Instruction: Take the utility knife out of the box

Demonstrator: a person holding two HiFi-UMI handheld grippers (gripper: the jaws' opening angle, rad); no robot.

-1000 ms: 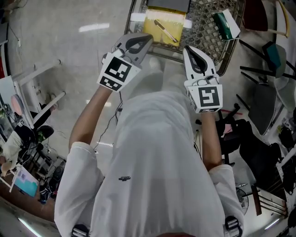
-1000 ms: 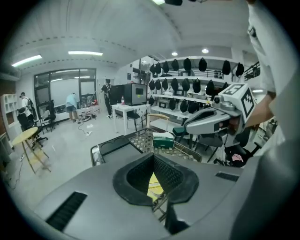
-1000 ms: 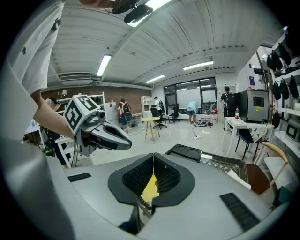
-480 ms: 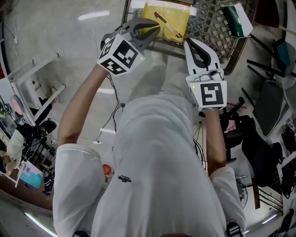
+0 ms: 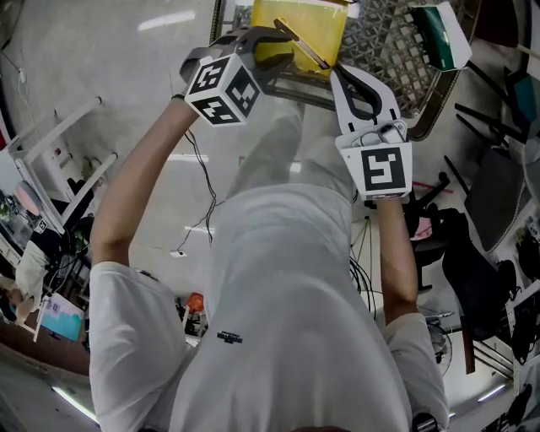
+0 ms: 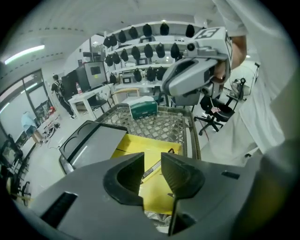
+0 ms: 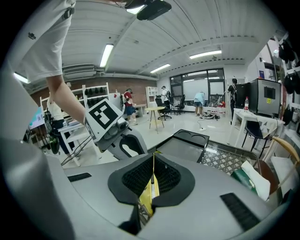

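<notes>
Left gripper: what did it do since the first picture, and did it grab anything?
The left gripper came forward over the yellow box and rolled. Its jaws are opening and grip nothing yet. The right gripper moved toward the box too, with its jaws together as before. The utility knife lies in the box where it was.

Utility knife (image 5: 301, 44) in box (image 5: 326, 24), in basket (image 5: 381, 42)

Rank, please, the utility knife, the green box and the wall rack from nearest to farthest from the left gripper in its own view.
1. Utility knife: in the yellow box, just past the jaws.
2. Green box: far end of the basket.
3. Wall rack: back of the room.
</notes>
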